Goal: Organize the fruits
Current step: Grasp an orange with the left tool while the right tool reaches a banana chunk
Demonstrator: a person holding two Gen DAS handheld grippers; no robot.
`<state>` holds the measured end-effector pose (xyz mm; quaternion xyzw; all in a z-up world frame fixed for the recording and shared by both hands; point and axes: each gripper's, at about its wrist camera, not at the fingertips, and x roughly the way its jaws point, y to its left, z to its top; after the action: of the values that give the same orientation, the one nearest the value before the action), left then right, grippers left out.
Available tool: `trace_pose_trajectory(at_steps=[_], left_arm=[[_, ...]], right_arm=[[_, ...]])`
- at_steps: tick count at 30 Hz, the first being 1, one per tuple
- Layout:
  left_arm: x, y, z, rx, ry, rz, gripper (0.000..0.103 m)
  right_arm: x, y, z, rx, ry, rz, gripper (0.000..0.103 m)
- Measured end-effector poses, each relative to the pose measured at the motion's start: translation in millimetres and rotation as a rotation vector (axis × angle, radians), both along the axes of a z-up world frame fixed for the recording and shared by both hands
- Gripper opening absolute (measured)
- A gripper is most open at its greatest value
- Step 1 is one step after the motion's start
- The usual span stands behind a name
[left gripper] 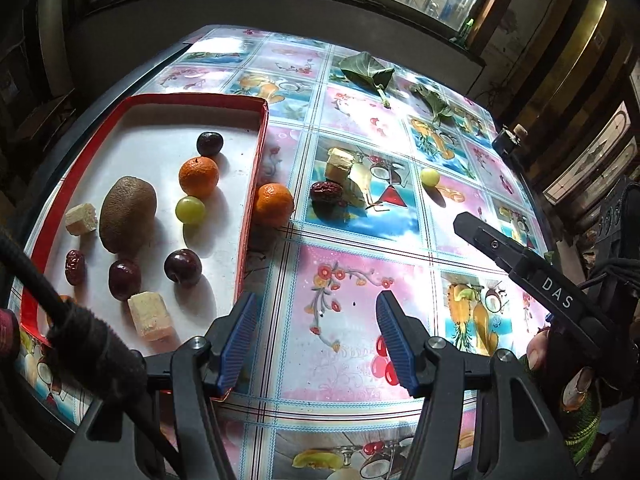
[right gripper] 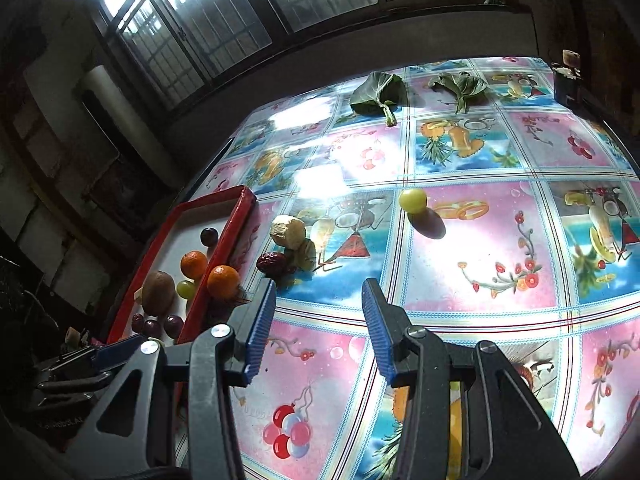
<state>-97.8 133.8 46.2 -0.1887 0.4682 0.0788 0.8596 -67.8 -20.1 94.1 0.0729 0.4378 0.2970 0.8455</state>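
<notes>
A red-rimmed white tray [left gripper: 262, 128] [right gripper: 244, 208] lies at the left and holds a kiwi [left gripper: 127, 214], an orange, a green grape, dark plums, a red date and pale cubes. Outside it on the tablecloth lie an orange [left gripper: 274, 205] [right gripper: 223, 281] against the tray wall, a red date [left gripper: 327, 192] [right gripper: 272, 263], a pale cube [left gripper: 339, 163] [right gripper: 288, 231] and a green grape [left gripper: 429, 176] [right gripper: 413, 200]. My left gripper [left gripper: 316, 344] hangs open and empty just right of the tray's near corner. My right gripper [right gripper: 320, 320] is open and empty, short of the date.
Two green leaves [left gripper: 366, 68] [right gripper: 376, 92] [right gripper: 460, 86] lie at the table's far side. A dark small object [right gripper: 566, 76] stands at the far right corner. The right gripper's body and a gloved hand [left gripper: 560, 360] reach in from the right. A window wall runs behind the table.
</notes>
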Motion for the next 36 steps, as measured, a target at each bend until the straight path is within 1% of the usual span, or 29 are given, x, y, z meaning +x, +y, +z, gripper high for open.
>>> trace_pose_trajectory(at_steps=[3,7,10,12,13,16,19,22,28,34,36], left_arm=[[9,-3,-14,-0.026,0.027,-0.01,0.061],[18,-1,-31,-0.017,0.07,0.002,0.061],[22,4,-37,-0.036,0.083,-0.001,0.059],[25,5,-37,-0.002,0.088,0.012,0.054],[26,6,-38,0.011,0.091,0.016,0.053],[31,19,-43,0.005,0.103,0.044,0.05],[38,32,-44,0.017,0.109,0.073,0.05],[48,43,-45,0.01,0.11,0.085,0.05],[69,46,-45,0.03,0.111,0.08,0.051],[83,47,-47,0.051,0.115,0.074,0.052],[87,47,-47,0.066,0.115,0.075,0.052]], right_arm=[[4,-9,0,0.003,0.005,-0.022,0.047],[8,-18,-1,0.007,0.009,-0.043,0.046],[10,-21,-2,0.005,0.015,-0.047,0.046],[11,-21,-3,0.006,0.016,-0.046,0.046],[11,-20,-3,0.003,0.016,-0.044,0.046],[14,-14,-6,-0.003,0.023,-0.029,0.046],[17,0,-11,-0.018,0.029,0.001,0.047],[27,21,-19,-0.042,0.037,0.036,0.047],[52,72,-26,-0.088,0.037,0.105,0.047],[76,108,-44,-0.145,0.062,0.118,0.047],[79,114,-48,-0.138,0.071,0.126,0.047]])
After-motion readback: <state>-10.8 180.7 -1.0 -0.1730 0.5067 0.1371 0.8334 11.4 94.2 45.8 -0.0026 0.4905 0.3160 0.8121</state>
